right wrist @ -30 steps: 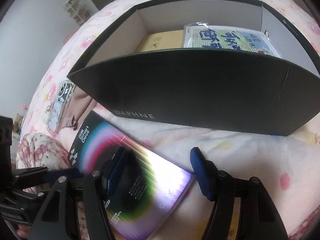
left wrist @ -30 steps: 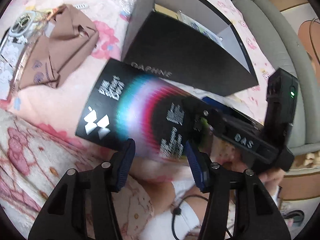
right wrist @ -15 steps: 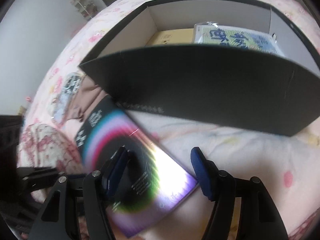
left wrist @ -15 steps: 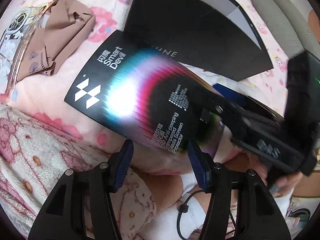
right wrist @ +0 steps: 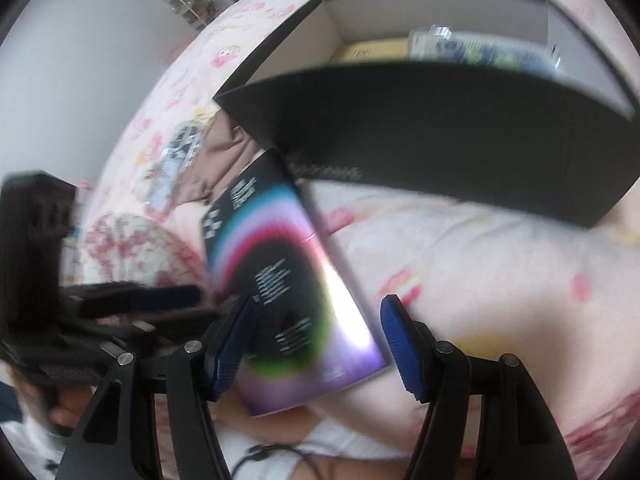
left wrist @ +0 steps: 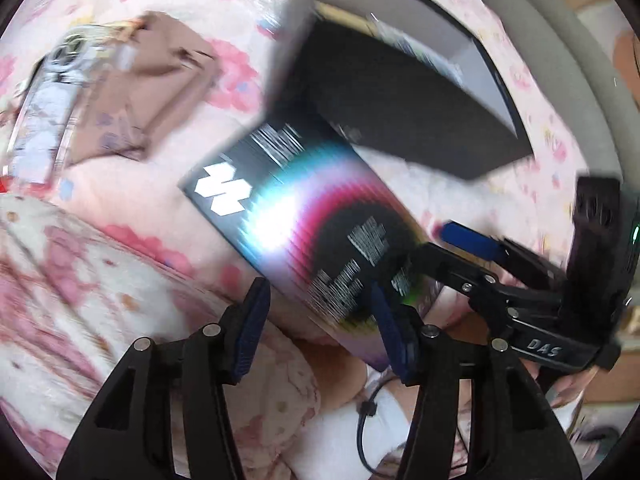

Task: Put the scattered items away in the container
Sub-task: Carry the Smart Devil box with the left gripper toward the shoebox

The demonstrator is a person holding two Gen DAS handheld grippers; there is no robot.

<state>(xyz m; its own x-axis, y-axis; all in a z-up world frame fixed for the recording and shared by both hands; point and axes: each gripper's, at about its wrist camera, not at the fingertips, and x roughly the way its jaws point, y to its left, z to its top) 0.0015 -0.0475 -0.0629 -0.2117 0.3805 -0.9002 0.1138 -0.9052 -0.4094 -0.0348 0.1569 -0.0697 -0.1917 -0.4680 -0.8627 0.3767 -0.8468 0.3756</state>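
A flat black screen-protector box with a rainbow arc lies on the pink bedding, its far corner by the black cardboard container. It also shows in the right wrist view. My left gripper is open, its jaws over the box's near edge. My right gripper is open, its jaws on either side of the box's near end, and it shows in the left wrist view. The container holds a yellow box and a printed packet. Both views are blurred.
A folded brown cloth and a phone in a clear case lie left of the container. A patterned quilt bunches at the near left. A grey sofa edge runs along the right.
Both grippers have shifted and the views are now motion-blurred. The box has turned more end-on towards the right gripper, whose jaws now straddle its near end. Both grippers stay open.
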